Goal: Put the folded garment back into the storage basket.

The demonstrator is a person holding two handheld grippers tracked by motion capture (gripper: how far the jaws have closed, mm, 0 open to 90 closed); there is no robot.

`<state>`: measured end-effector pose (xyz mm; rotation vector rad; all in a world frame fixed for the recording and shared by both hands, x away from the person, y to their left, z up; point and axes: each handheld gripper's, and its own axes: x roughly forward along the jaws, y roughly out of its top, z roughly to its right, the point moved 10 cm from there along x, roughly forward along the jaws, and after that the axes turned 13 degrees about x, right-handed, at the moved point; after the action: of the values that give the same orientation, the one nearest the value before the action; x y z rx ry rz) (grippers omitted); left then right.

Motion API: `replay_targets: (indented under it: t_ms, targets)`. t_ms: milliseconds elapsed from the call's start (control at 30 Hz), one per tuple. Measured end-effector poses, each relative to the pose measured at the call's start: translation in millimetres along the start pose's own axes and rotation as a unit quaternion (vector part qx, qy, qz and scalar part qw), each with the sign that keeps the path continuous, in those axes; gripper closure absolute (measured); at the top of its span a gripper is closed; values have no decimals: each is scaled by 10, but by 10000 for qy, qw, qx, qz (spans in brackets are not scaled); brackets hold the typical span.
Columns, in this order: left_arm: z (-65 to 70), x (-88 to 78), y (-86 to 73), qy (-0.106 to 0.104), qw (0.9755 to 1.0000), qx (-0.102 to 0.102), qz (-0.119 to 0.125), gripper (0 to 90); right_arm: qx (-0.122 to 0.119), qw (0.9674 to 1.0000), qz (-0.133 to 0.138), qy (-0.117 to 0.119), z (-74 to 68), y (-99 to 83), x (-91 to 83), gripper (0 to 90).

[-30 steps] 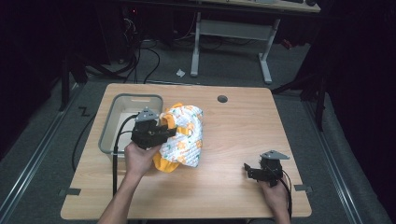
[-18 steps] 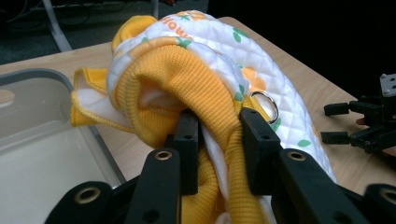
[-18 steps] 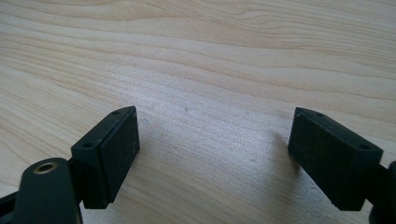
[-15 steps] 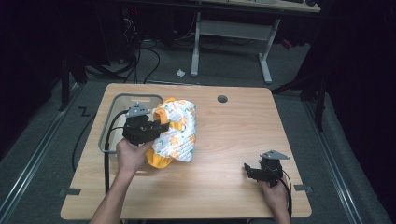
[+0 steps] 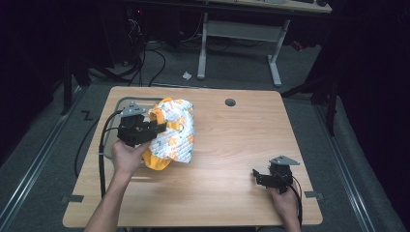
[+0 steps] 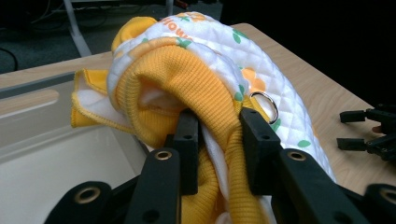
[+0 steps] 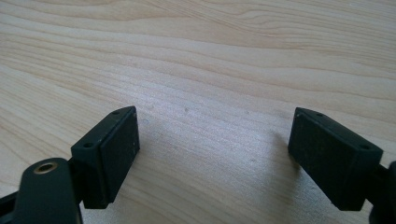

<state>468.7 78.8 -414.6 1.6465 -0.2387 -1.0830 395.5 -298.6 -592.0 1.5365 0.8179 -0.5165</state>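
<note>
A bunched garment [image 5: 176, 130], white quilted cloth with orange print and yellow ribbed trim, lies at the table's left, partly over the rim of a grey bin [image 5: 120, 103]. My left gripper [image 5: 158, 128] is shut on a yellow ribbed fold of it. In the left gripper view the jaws pinch that fold of the garment [image 6: 187, 65], the left gripper [image 6: 219, 128] holding it above the bin [image 6: 42, 154]. A small metal ring [image 6: 265, 103] shows on the cloth. My right gripper [image 5: 256, 176] rests open at the front right; in its own view the right gripper [image 7: 212, 140] has bare wood between its jaws.
The wooden table [image 5: 241, 140] has a round cable hole [image 5: 230, 102] near its far edge. Beyond the table are a desk frame [image 5: 239, 34] and cables on the floor. The other gripper [image 6: 369, 130] is seen far right in the left gripper view.
My left gripper has moved left toward the bin and risen a little, drawing the garment with it. The right gripper has stayed in place.
</note>
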Motion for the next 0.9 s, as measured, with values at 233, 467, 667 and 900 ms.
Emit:
replay_targets:
  t_ms: [233,467,667,900]
  targets:
    - [-136,-83,-20,151,9999,-2,-34,705,10,10000,-11,-1,-1,-2,-2,165]
    - [-246,-159,-37,258,9996,-56,-22,705,0,10000,-7,-1,0,-1,-1,165]
    - [-339,-182,-67,346,9993,-105,-37,705,0,10000,-8,-1,0,-1,-1,165]
    - [-450,-200,-109,435,9989,-136,-65,705,-1,10000,-7,-2,0,-1,-1,165]
